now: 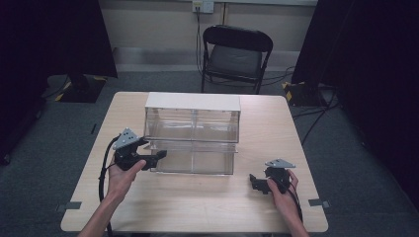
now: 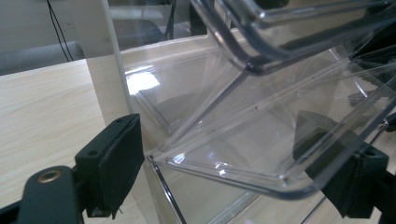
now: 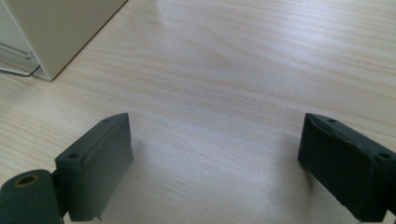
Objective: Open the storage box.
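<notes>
On table (image 1: 197,197), left hand-held gripper (image 1: 159,155) spread around clear drawer (image 2: 261,154), right hand-held gripper (image 1: 253,181) agape, empty.

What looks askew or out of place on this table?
The lower drawer of the clear drawer unit is pulled out and tipped, its front edge slanting in the left gripper view, with the open left gripper at its corner. The right gripper sits apart on the table.

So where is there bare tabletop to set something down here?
Bare wood lies between the right gripper and the clear drawer unit, along the near table edge between the forearms, and right of the unit. It is crowded at the unit's front-left corner, where the left gripper straddles it.
</notes>
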Action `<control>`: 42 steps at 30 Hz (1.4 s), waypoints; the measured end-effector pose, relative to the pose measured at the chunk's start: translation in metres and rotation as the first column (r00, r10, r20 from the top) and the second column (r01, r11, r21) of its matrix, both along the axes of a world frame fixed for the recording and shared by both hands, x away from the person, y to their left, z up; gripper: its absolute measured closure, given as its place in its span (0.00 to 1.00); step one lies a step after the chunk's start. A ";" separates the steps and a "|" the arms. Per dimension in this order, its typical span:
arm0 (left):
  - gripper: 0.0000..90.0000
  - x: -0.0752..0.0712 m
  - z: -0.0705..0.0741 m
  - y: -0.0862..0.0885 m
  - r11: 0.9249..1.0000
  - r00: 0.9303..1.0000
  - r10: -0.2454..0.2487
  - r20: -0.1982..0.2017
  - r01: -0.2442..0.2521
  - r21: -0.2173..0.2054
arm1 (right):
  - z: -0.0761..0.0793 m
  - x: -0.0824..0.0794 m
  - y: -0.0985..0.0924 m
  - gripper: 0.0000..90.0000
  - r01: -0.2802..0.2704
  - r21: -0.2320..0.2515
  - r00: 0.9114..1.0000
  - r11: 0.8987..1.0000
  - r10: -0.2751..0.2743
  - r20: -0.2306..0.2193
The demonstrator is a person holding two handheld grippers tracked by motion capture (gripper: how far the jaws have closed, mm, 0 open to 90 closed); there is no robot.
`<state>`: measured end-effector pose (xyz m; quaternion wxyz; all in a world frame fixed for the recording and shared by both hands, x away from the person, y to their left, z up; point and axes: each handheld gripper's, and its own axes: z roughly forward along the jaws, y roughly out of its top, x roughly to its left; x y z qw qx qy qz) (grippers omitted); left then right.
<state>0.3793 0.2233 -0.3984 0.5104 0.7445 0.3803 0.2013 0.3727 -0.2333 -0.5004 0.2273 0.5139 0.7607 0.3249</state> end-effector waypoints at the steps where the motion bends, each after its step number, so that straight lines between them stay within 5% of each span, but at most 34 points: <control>1: 0.17 0.000 0.000 0.000 1.000 1.000 -0.001 -0.001 0.001 0.000 | 0.000 0.000 0.000 0.10 -0.001 0.000 1.000 1.000 0.001 0.001; 9: 0.18 0.001 0.001 -0.002 1.000 1.000 -0.001 0.000 0.001 0.002 | 0.000 0.000 0.000 0.10 0.000 0.000 1.000 1.000 0.000 0.000; 14: 0.18 0.001 0.000 -0.001 0.999 1.000 0.001 -0.006 -0.001 -0.037 | 0.000 0.000 0.000 0.10 0.000 0.000 1.000 1.000 0.000 0.000; 42: 0.25 0.003 0.003 0.003 0.999 1.000 0.001 -0.012 -0.002 -0.033 | 0.000 0.000 0.000 0.10 -0.001 0.000 1.000 1.000 0.001 0.000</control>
